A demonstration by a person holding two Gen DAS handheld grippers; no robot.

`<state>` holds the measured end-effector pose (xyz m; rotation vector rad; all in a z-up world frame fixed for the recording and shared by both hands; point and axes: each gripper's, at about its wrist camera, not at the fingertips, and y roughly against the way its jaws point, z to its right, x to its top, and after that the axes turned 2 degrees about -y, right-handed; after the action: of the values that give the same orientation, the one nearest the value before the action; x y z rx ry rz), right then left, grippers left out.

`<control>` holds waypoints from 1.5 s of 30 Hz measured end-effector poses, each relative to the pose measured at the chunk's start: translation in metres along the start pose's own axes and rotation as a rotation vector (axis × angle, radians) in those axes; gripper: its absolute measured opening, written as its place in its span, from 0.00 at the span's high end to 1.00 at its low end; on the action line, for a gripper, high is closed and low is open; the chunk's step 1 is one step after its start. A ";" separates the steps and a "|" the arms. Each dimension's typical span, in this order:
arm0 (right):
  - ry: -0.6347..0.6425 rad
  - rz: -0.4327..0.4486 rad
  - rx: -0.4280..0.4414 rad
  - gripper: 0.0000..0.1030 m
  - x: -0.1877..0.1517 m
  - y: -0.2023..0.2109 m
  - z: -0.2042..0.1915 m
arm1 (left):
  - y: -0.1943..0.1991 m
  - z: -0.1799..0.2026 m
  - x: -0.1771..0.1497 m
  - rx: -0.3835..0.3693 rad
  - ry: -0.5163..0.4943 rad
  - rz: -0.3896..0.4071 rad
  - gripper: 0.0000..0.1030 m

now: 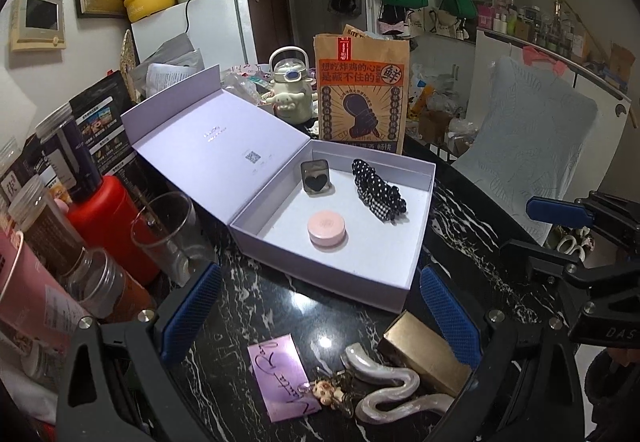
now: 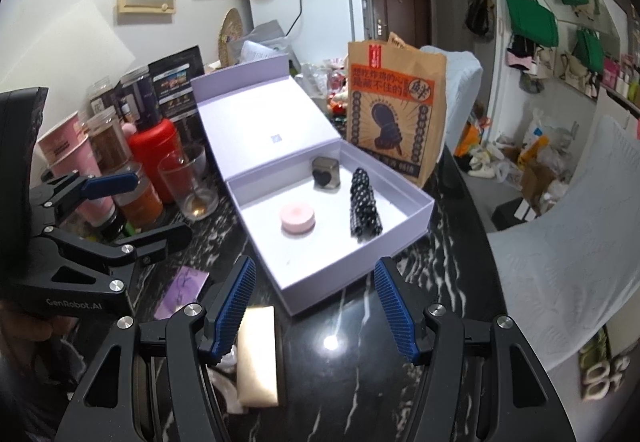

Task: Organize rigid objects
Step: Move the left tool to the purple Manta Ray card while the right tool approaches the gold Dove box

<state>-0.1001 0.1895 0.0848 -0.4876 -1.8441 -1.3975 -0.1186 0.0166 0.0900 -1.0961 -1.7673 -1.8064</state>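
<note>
An open lilac box point(image 1: 416, 266) point(image 2: 416, 220) sits on the black marble table. Inside lie a pink round compact point(image 1: 326, 229) point(image 2: 297, 218), a square tin with a black heart point(image 1: 316, 178) point(image 2: 326, 172) and a black polka-dot scrunchie point(image 1: 378, 188) point(image 2: 363, 207). In front of the box lie a lilac card point(image 1: 280, 378) point(image 2: 182, 290), a small doll keychain point(image 1: 328, 392), a wavy pearly hair clip point(image 1: 388, 390) and a gold box point(image 1: 424, 358) point(image 2: 256, 354). My left gripper point(image 1: 320, 314) is open above these loose items. My right gripper point(image 2: 316, 306) is open and empty before the box.
Jars, a red bottle point(image 1: 108, 226) point(image 2: 154, 158) and a glass point(image 1: 168, 234) point(image 2: 188, 186) crowd the left. A brown paper bag point(image 1: 362, 98) point(image 2: 394, 114) and a cream kettle-shaped bottle point(image 1: 290, 90) stand behind the box. A chair point(image 1: 532, 146) stands right of the table.
</note>
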 end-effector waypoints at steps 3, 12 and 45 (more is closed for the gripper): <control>-0.007 -0.015 0.011 0.39 -0.008 -0.003 -0.001 | 0.002 0.000 -0.008 -0.001 0.009 -0.003 0.02; -0.021 -0.056 0.054 0.39 -0.033 -0.013 -0.008 | -0.002 -0.002 -0.030 -0.007 0.018 -0.039 0.02; -0.073 -0.183 0.099 0.39 -0.092 -0.065 -0.020 | -0.052 -0.042 -0.126 -0.027 0.156 -0.256 0.02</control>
<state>-0.0795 0.1624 -0.0249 -0.3303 -2.0486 -1.4154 -0.0895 -0.0481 -0.0343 -0.7423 -1.8618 -2.0076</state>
